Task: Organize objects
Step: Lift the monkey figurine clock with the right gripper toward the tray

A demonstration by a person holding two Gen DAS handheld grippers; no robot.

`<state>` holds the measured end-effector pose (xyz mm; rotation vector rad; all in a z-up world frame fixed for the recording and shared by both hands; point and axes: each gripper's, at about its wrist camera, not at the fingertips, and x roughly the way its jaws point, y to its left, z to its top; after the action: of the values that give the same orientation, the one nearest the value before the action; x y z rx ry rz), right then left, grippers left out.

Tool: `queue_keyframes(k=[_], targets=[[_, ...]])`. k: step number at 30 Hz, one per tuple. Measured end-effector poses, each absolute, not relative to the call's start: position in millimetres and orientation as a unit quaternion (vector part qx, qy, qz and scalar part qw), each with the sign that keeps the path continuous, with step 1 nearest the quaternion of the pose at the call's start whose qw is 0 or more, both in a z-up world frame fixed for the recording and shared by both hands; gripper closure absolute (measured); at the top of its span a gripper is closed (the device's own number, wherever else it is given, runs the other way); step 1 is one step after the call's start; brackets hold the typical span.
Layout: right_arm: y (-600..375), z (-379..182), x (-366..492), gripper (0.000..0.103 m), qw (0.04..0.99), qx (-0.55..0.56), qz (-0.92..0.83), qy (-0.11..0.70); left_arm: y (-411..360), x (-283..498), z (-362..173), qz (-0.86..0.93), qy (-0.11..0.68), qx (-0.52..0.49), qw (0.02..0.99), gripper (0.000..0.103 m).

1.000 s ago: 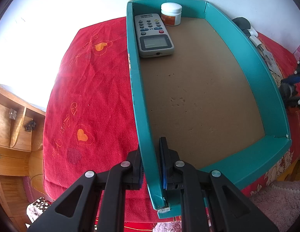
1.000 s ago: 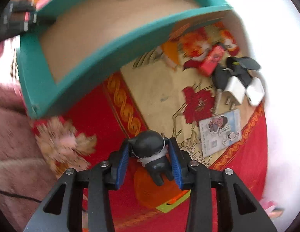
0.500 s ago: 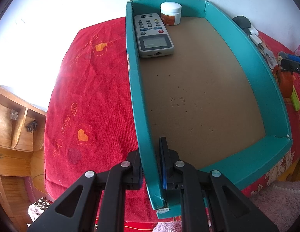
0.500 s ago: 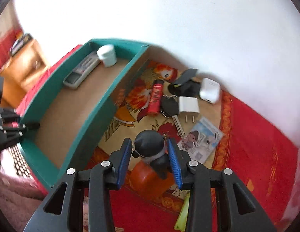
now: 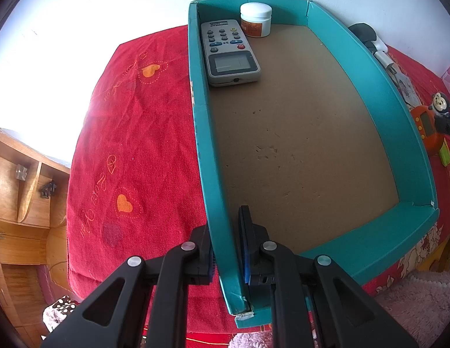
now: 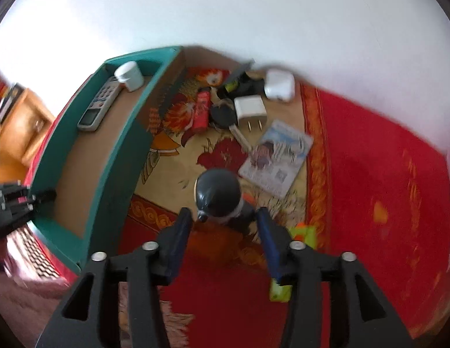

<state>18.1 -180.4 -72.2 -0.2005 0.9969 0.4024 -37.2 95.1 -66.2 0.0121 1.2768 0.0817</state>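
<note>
My left gripper [image 5: 225,223] is shut on the near left wall of the teal cardboard box [image 5: 399,110], one finger inside and one outside. At the box's far end lie a grey remote [image 5: 229,52] and a white-lidded jar [image 5: 256,18]. To the right of the box [image 6: 117,156], my right gripper [image 6: 223,217] has its jaws opening around a dark monkey figure [image 6: 217,191] on an orange toy [image 5: 428,124]. A gap shows on both sides of the figure, so the pads are off it. The toy rests on the patterned cloth.
Beyond the toy lie a red lighter [image 6: 202,110], a car key [image 6: 223,116], a white plug [image 6: 250,110], a white case [image 6: 279,85] and a printed card [image 6: 275,158]. A wooden cabinet [image 5: 19,197] stands at the left, a pink rug [image 5: 413,304] below the bed edge.
My right gripper has rolled upright and lifted a little, and its jaws have spread off the monkey figure. The left gripper and the box have stayed put.
</note>
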Motion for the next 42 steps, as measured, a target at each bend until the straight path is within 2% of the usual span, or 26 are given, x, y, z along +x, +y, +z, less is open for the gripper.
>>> queue_keyframes(k=[2,8,10,16,21,22,27,35,42], targets=[[-179.4,-77.9,19.2,0.045,0.85,-0.075,0.176,0.491,95.6,-37.4,-66.2,0.038,0.595,0.004,0.803,0.092],[-171.9,-89.6,27.2,0.046,0.843,-0.068,0.151,0.512,96.7,-38.6,-66.1,0.038,0.594,0.004,0.803,0.092],[-168.9,-89.0,26.6,0.058,0.842,-0.085,0.161,0.509,96.6,-38.5,-66.1,0.038,0.594,0.004,0.803,0.092],[-150.5,-89.3,15.6,0.058,0.814,-0.186,0.225,0.502,97.4,-39.0,-65.8,0.037,0.594,0.002,0.803,0.092],[-157.4,-99.6,29.1,0.059,0.806,-0.145,0.186,0.543,97.7,-38.9,-65.8,0.037,0.594,0.001,0.804,0.092],[-158.6,-100.2,30.2,0.062,0.806,-0.132,0.187,0.546,97.6,-39.0,-66.0,0.036,0.594,0.001,0.804,0.092],[-156.1,-98.6,26.1,0.063,0.81,-0.135,0.182,0.541,97.7,-38.6,-66.1,0.035,0.595,0.004,0.803,0.092],[-141.7,-57.6,24.9,0.064,0.822,-0.122,0.207,0.516,97.7,-38.6,-66.2,0.035,0.595,0.004,0.803,0.092],[-91.2,-15.2,40.3,0.063,0.824,-0.142,0.254,0.487,97.4,-39.1,-66.3,0.035,0.593,0.002,0.804,0.092]])
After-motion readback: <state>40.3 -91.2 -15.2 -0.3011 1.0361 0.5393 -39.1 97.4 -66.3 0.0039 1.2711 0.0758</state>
